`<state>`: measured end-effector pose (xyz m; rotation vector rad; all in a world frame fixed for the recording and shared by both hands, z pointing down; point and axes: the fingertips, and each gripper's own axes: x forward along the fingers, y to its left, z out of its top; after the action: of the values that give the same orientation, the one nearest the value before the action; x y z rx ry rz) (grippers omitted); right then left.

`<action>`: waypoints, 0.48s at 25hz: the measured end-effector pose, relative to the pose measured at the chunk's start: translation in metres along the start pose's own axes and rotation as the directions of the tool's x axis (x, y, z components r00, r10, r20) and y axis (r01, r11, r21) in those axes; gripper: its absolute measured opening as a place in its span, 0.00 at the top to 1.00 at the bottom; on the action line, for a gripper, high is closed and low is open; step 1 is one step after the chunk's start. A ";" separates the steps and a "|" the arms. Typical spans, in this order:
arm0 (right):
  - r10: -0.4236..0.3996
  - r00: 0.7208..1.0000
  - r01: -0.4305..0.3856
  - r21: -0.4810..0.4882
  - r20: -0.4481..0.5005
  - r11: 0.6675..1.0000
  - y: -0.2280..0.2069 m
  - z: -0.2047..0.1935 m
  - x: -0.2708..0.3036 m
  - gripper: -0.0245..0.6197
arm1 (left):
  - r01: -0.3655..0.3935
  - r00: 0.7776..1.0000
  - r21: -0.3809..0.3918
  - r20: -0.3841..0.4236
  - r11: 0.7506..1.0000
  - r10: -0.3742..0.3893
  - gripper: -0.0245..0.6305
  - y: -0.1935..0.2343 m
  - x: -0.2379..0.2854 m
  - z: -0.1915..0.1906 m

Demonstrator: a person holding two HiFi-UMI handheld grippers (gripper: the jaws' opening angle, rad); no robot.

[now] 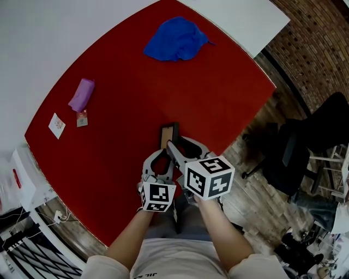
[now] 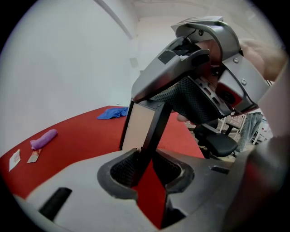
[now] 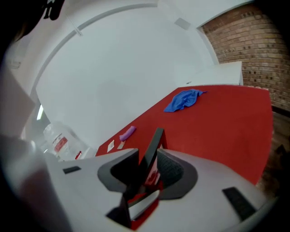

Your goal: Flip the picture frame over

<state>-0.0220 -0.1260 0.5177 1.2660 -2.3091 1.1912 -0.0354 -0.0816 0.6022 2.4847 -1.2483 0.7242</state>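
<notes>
Surface (image 1: pixel 218 98): covered in plain red, with a curved far edge. The right and near edges end over wood flooring. A white section (image 1: pixel 245 16) adjoins the far right corner.

Items lying directly on the red covering:
- Blue cloth (image 1: pixel 177 39), crumpled, at the far side, right of centre.
- Purple oblong item (image 1: pixel 82 94), lying flat towards the left edge, well apart from the cloth.
- Small packet (image 1: pixel 82 118), just beside the purple item on its near side.
- White card (image 1: pixel 56 126), near the packet, closest to the left edge.

Picture frame (image 1: pixel 169 135): upright near the near edge. Whether its foot rests on the surface cannot be determined.
</notes>
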 end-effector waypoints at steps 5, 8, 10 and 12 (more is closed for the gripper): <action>-0.014 1.000 0.014 0.036 -0.008 0.999 -0.017 -0.002 -0.006 0.80 | 0.045 0.999 0.051 -0.014 0.998 -0.044 0.80 -0.011 0.002 -0.001; -0.029 0.999 0.030 0.034 -0.027 0.999 -0.031 -0.005 -0.007 0.86 | 0.058 0.998 0.040 -0.007 0.998 -0.058 0.79 -0.014 -0.006 -0.005; -0.048 0.998 0.049 0.028 -0.032 0.998 -0.040 -0.008 -0.008 0.86 | 0.047 0.999 -0.007 0.017 0.999 -0.047 0.80 -0.009 -0.014 0.000; -0.062 0.998 0.064 0.042 -0.032 0.997 -0.052 -0.010 -0.008 0.86 | 0.024 0.999 -0.066 0.041 0.998 -0.021 0.80 0.002 -0.020 0.007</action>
<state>0.0220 -0.1284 0.5477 1.3156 -2.2167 1.2360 -0.0451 -0.0725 0.5850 2.4672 -1.2356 0.6200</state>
